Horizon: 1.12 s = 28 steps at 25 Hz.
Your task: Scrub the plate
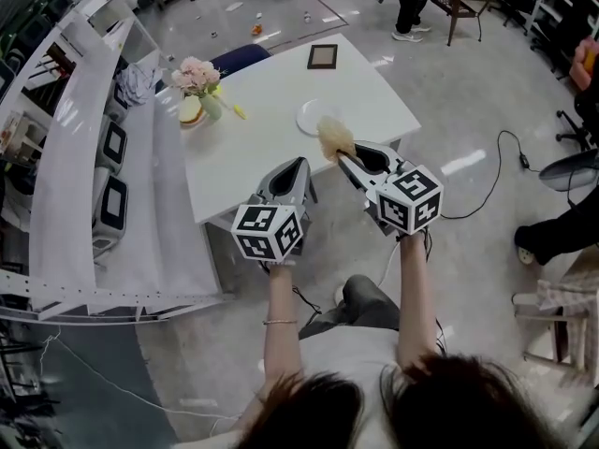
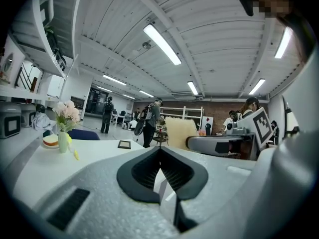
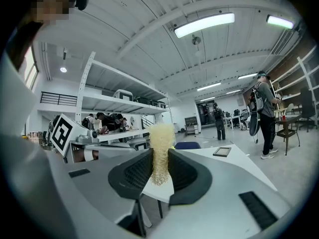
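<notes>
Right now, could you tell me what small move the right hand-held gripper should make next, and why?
Probably lower the right hand-held gripper forward onto the plate. Its jaws already clamp the yellow scrubber, which is held in the air above the table, not touching the plate.

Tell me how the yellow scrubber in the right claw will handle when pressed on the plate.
The scrubber is a loose fibrous mesh pinched thin in the right claw, so probably soft, springy and light. Its free end flares out, so it likely flattens against the plate rather than scraping stiffly.
</notes>
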Motion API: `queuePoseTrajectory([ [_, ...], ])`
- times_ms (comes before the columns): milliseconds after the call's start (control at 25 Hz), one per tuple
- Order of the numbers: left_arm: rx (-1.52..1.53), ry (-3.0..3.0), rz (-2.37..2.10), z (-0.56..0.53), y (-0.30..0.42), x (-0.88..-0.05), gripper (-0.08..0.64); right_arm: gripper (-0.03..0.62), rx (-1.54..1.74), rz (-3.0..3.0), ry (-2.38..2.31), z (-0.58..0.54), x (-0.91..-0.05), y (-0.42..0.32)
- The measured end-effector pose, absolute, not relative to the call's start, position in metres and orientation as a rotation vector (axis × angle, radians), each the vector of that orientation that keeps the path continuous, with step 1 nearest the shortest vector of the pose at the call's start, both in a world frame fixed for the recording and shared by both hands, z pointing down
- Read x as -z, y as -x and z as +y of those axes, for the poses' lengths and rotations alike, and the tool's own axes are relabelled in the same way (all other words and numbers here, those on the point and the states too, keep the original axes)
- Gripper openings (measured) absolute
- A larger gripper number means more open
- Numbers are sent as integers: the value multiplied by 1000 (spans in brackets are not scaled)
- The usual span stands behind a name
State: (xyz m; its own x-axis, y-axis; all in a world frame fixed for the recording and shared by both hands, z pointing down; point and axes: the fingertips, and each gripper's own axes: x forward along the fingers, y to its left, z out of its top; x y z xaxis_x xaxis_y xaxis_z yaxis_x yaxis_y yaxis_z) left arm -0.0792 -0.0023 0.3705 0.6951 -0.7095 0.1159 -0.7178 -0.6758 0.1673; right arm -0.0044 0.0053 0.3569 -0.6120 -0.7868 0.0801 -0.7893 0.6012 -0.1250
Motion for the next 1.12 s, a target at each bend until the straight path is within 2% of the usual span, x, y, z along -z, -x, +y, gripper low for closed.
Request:
queuePoseTrajectory([
  [1120,-98,-2607,-1168,-101,72,-400,11,84,-350,-2773,-1336,-104,-380,-10],
])
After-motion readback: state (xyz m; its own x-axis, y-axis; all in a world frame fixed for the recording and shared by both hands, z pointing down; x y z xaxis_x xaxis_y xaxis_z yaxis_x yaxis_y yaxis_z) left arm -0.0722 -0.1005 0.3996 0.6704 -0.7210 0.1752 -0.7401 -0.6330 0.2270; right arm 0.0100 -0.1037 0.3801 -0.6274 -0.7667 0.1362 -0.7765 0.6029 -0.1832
